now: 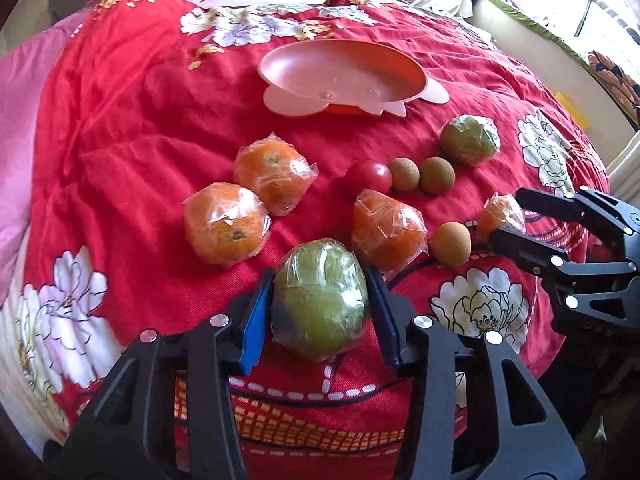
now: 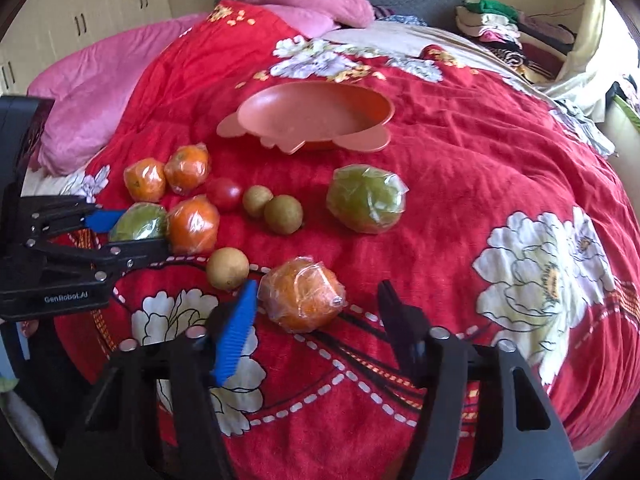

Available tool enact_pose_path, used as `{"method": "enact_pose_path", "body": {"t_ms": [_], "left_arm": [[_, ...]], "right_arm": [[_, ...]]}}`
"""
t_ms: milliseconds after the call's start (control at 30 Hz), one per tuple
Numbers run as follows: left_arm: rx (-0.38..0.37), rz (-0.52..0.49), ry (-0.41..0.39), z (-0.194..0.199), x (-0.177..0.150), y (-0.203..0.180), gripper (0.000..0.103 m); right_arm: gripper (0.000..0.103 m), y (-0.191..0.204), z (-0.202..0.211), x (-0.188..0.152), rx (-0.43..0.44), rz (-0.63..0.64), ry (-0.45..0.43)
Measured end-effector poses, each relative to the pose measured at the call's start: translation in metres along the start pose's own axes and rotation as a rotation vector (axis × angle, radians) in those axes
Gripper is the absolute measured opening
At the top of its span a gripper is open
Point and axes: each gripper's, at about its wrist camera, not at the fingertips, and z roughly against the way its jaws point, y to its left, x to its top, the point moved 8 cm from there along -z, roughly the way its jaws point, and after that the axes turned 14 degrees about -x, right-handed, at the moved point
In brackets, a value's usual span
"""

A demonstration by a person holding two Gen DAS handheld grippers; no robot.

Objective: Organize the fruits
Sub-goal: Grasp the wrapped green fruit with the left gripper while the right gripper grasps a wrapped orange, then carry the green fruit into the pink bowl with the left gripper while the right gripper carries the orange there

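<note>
Plate (image 1: 280, 66) empty mid-bed; no fruit sorted yet. Left gripper (image 1: 320, 312) pinching green fruit (image 1: 320, 300) near bed's front edge. Right gripper (image 2: 320, 312) spread around wrapped orange (image 2: 302, 298), not yet clamped.

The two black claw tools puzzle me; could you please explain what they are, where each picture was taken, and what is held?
They are hand-held two-finger grippers, one in each of a person's hands, each carrying a camera looking forward along it. The left wrist view is from the left gripper, closed on a plastic-wrapped green fruit. The right wrist view is from the right gripper, open around a plastic-wrapped orange. Other fruit and a pink plastic dish lie on the red flowered bedspread.
</note>
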Motion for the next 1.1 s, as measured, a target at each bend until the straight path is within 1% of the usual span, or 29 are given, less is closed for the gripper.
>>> {"method": "enact_pose_path", "body": {"t_ms": [133, 167, 400, 500, 633, 800, 967, 1100], "left_arm": [[-0.012, -0.005, 0.006, -0.004, 0.003, 0.0, 0.036], [-0.016, -0.005, 0.007, -0.005, 0.004, 0.0, 0.036], [-0.04, 0.0, 0.006, -0.002, 0.006, 0.0, 0.036], [-0.054, 0.009, -0.009, 0.005, 0.007, -0.001, 0.036], [-0.067, 0.003, -0.04, 0.019, 0.016, -0.007, 0.036], [-0.073, -0.012, -0.073, 0.034, 0.039, -0.011, 0.036], [-0.063, -0.012, -0.088, 0.036, 0.066, -0.006, 0.036], [-0.053, -0.024, -0.094, 0.035, 0.087, -0.004, 0.036]], "right_arm": [[0.04, 0.008, -0.005, 0.0, 0.038, 0.016, 0.007], [0.039, 0.008, -0.006, 0.0, 0.042, 0.017, 0.009], [0.039, 0.003, -0.002, 0.003, 0.066, -0.027, 0.009], [0.039, -0.001, 0.006, 0.009, 0.079, -0.047, -0.004], [0.039, -0.009, 0.021, 0.024, 0.098, -0.078, -0.043], [0.039, -0.017, 0.03, 0.046, 0.096, -0.094, -0.088], [0.039, -0.018, 0.034, 0.067, 0.1, -0.092, -0.128], [0.039, -0.02, 0.032, 0.08, 0.097, -0.1, -0.14]]}}
